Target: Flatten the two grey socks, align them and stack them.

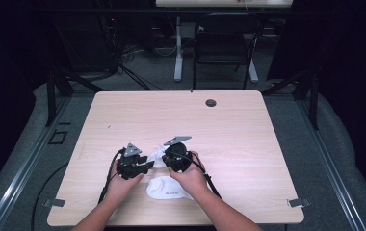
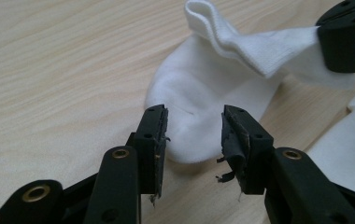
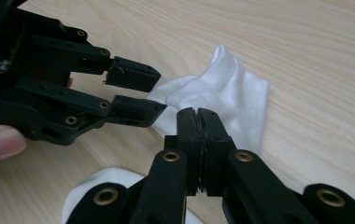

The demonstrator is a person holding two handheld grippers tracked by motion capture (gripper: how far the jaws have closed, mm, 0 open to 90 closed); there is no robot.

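Your bench [image 1: 229, 120] is a pale wood top with a small round dark hole [image 1: 211, 102] near its far edge. All the work sits at the near edge, a little left of the middle.

Two white socks lie there. The nearer sock [image 1: 165, 188] lies flat on the wood just under your right wrist, with a small grey mark on it. The farther sock [image 2: 199, 88] is bunched between your two hands — its ribbed cuff [image 2: 241, 39] is lifted off the wood, while the rest of it rests on the bench.

Your right gripper [image 3: 197, 114] has its jaws pressed tight together, and in the left gripper view the cuff runs right up to its black tip, so it is pinching the farther sock by the cuff edge. Your left gripper [image 2: 194, 133] comes in from the left with its jaws spread apart. The rounded end of that same sock lies on the wood just beyond the gap, and neither pad presses on it. The rubber pads [image 2: 234, 140] on those jaws look frayed.
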